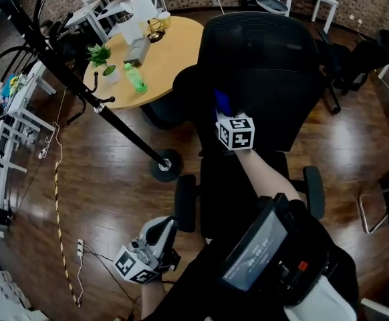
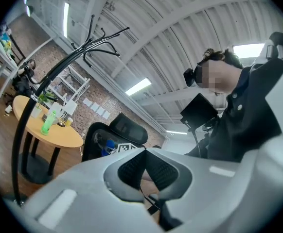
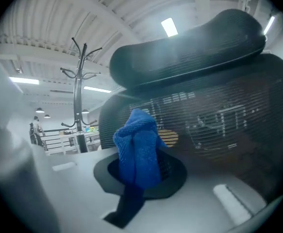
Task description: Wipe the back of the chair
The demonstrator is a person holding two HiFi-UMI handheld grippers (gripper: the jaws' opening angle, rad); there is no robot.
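Note:
A black mesh office chair (image 1: 261, 79) stands in front of me with its back toward me; its mesh back (image 3: 214, 115) and headrest (image 3: 190, 47) fill the right gripper view. My right gripper (image 1: 226, 112) is shut on a blue cloth (image 3: 137, 147) and holds it up against the lower left of the chair's back, where the cloth (image 1: 222, 101) peeks out above the marker cube. My left gripper (image 1: 156, 241) hangs low by my side, away from the chair, with its jaws shut and nothing between them. It points upward, and the chair (image 2: 114, 137) shows far off in its view.
A round wooden table (image 1: 158, 49) with a green bottle (image 1: 136, 79), a small plant (image 1: 101, 57) and other items stands beyond the chair at left. A black coat stand (image 1: 81, 89) leans across the floor at left, its round base (image 1: 166, 165) near the chair. More chairs and desks line the room's edges.

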